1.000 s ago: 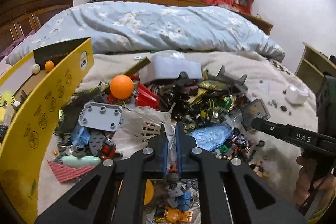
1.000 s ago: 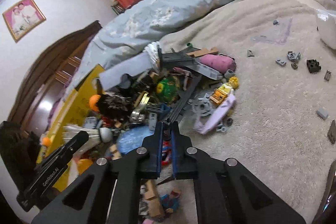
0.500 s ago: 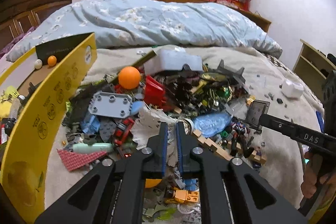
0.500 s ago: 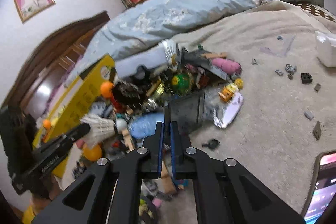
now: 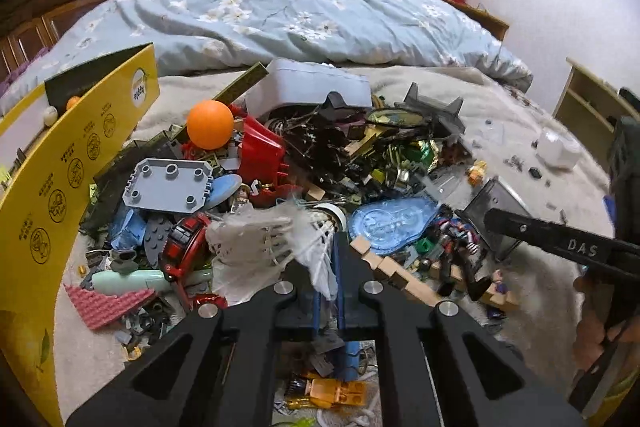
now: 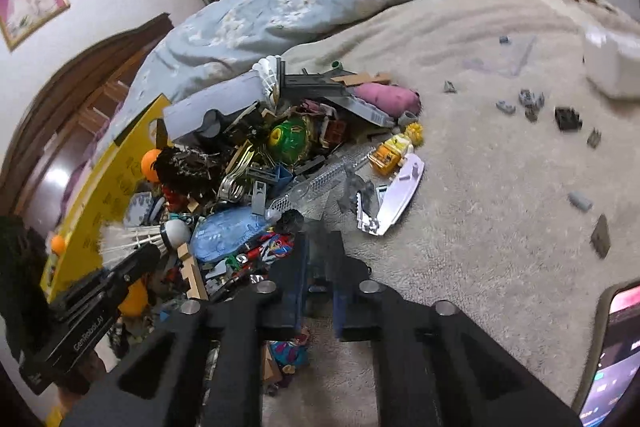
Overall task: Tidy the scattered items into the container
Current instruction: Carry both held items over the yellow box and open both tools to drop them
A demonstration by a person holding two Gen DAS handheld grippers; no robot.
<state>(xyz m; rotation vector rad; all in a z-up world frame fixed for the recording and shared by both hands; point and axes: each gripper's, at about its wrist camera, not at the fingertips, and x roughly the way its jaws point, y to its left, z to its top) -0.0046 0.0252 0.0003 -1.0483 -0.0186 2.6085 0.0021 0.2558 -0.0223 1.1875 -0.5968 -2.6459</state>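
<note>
- shuttlecock (image 5: 256, 239): white, on the near edge of the toy pile (image 5: 360, 163), right at the tips of the left tongs (image 5: 328, 255); feather skirt sits between the two fingers, cork end points away from the camera
- left tongs: just been closing, now clamped on the feathers; seen from the right wrist view they come in from the lower left with the cork sticking out past the tips
- dark panel (image 5: 500, 199): smoky see-through square piece at the right edge of the pile, pinched by the right tongs (image 6: 320, 247); tilted up on one edge, lower corner in the toys
- right tongs: closed on the panel, fingers nearly together; own view is blurred there, panel shows only as a grey haze between the fingers
- the two tongs are near each other, left one further into the pile, right one at its outer side; a hand (image 5: 596, 307) holds the right one's handle
- yellow box (image 5: 60, 187): cardboard, open, just left of the pile, its wall touching the outer toys; a small orange and a white ball lie inside at the far end
- pile: orange ball (image 5: 210, 125) on top at the back left, red piece (image 5: 262, 151) beside it, grey studded plate (image 5: 168, 185) below the ball, blue clear shell (image 5: 396, 223) between the two tongs, pink studded plate (image 5: 104, 301) on the near left, upturned grey tray (image 5: 308, 87) at the back
- all on a beige blanket (image 6: 480, 187) over the bed; loose grey bits (image 6: 528, 103) and a white tub (image 5: 558, 149) lie well apart to the right
- blue flowered quilt (image 5: 300, 19) bunched behind the pile
</note>
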